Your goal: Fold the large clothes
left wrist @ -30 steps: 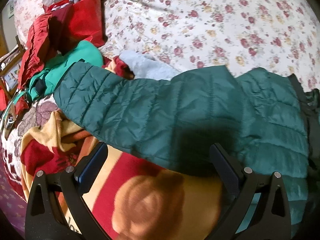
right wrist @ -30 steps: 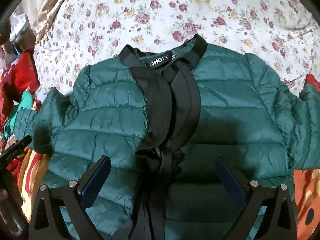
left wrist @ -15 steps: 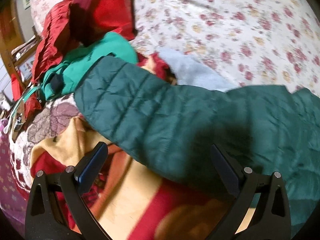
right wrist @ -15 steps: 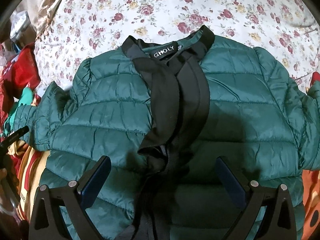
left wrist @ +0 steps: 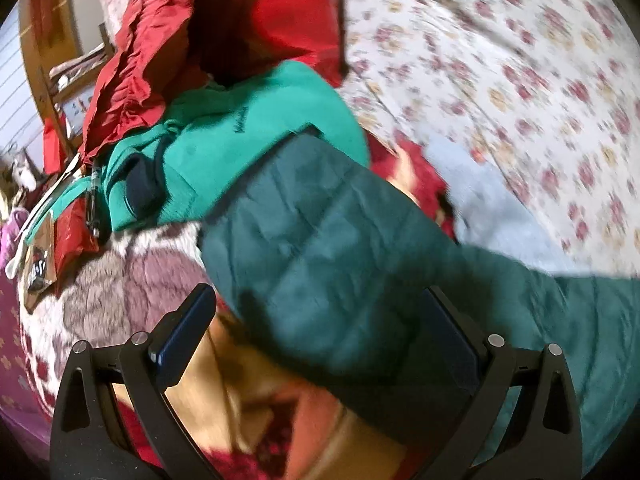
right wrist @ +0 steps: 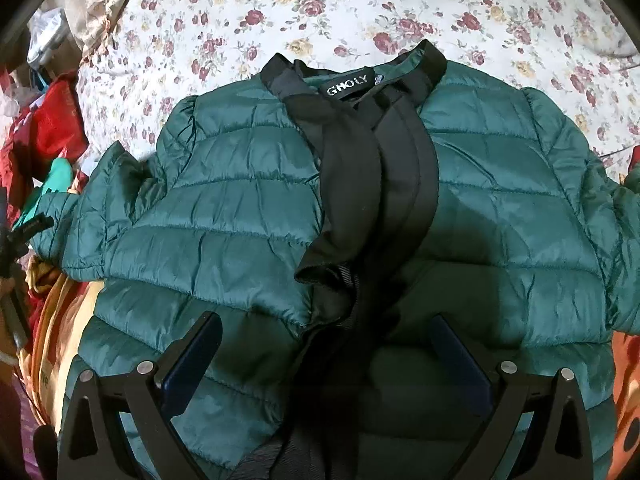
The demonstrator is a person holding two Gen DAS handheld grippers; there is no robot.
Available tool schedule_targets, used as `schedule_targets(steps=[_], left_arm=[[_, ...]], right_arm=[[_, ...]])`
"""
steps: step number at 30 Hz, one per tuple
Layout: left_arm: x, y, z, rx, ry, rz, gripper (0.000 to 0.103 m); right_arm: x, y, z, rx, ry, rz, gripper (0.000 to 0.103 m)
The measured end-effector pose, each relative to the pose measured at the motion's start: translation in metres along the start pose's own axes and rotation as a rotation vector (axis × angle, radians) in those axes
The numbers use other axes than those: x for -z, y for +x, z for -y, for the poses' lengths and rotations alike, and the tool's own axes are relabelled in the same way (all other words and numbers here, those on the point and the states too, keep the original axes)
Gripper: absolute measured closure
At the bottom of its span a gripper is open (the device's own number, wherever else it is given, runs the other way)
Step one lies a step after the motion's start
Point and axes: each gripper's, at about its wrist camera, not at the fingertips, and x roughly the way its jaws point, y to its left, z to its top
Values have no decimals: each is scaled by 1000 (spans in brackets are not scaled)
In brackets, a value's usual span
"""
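Dark green quilted nylon formed the jacket [right wrist: 248, 216], which lay face up on the floral bedspread [right wrist: 224, 8], collar at 12 o'clock in the right wrist view. The step in hand appeared to be the first sleeve fold. The left gripper [left wrist: 320, 344] hung wide open over the sleeve [left wrist: 320, 240], holding nothing; the next move likely called for closing near the cuff and carrying it toward 3 o'clock. The right gripper [right wrist: 328, 364] was also spread and empty, over the black placket [right wrist: 380, 184]. Only the left wrist view showed the cuff overlapping a teal garment [left wrist: 240, 136]; only the right showed the collar label [right wrist: 347, 89].
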Motion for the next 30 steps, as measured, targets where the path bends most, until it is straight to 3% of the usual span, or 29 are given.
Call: schedule_targets(steps=[4, 10, 12, 15, 20, 30], left_arm=[[-15, 17, -20, 26, -67, -8, 4], [-23, 40, -29, 92, -115, -59, 53], [-24, 40, -32, 99, -124, -50, 87], [-24, 30, -36, 149, -151, -47, 94], [-23, -19, -25, 226, -103, 33, 96], [9, -105, 43, 364, 73, 55, 97]], right_arm=[[1, 0, 1, 0, -2, -8, 0], [3, 3, 3, -1, -1, -23, 0], [3, 3, 2, -4, -2, -24, 0], [3, 2, 4, -5, -5, -21, 0], [2, -4, 12, 5, 6, -12, 0], [2, -18, 34, 50, 30, 8, 0]])
